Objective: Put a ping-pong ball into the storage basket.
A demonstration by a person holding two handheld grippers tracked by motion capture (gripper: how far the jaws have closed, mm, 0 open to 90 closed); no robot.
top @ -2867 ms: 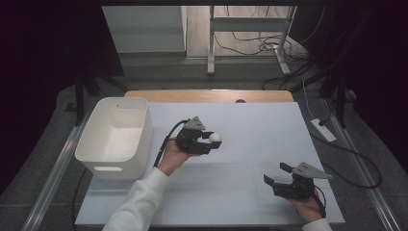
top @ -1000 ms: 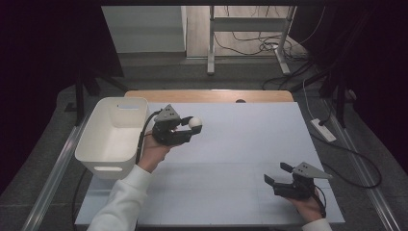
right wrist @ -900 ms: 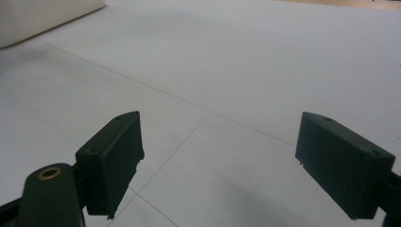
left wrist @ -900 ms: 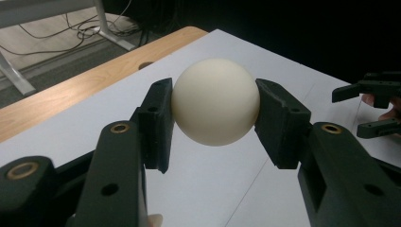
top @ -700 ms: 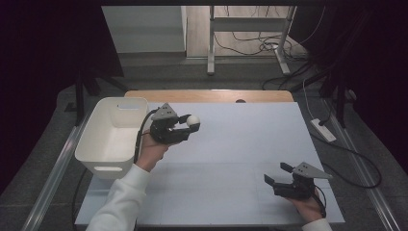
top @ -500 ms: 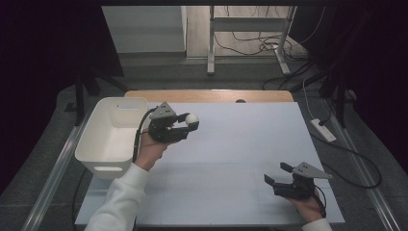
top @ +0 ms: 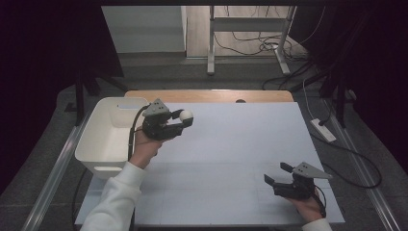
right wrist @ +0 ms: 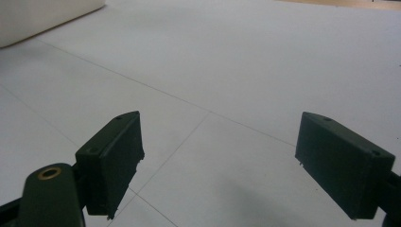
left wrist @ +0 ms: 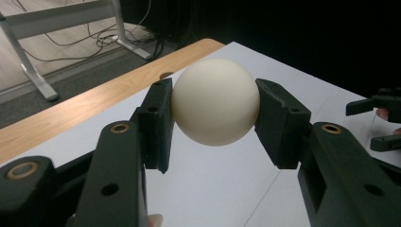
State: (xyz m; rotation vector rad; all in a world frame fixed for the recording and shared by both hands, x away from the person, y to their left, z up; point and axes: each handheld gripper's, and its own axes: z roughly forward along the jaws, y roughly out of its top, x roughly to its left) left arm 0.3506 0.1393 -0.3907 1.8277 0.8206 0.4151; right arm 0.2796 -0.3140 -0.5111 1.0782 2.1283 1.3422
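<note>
Ball (left wrist: 215,101): smooth, matte, cream sphere, clamped between left gripper (left wrist: 213,111) flat black pads. Right gripper (right wrist: 220,165) jaws wide apart, empty.

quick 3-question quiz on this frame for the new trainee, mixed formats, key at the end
1. True or false: the left gripper has its jaws closed on the cream ball.
2. Multiple choice: where is the white bin? A) at the table's left edge, beside the left gripper; B) at the right gripper; C) on the floor.
3. Short answer: how do the jaws of the right gripper stand, and what is between them?

Key
1. True: both pads press on the ball's sides.
2. A.
3. Open and apart, with nothing between them; the white table lies below.
</note>
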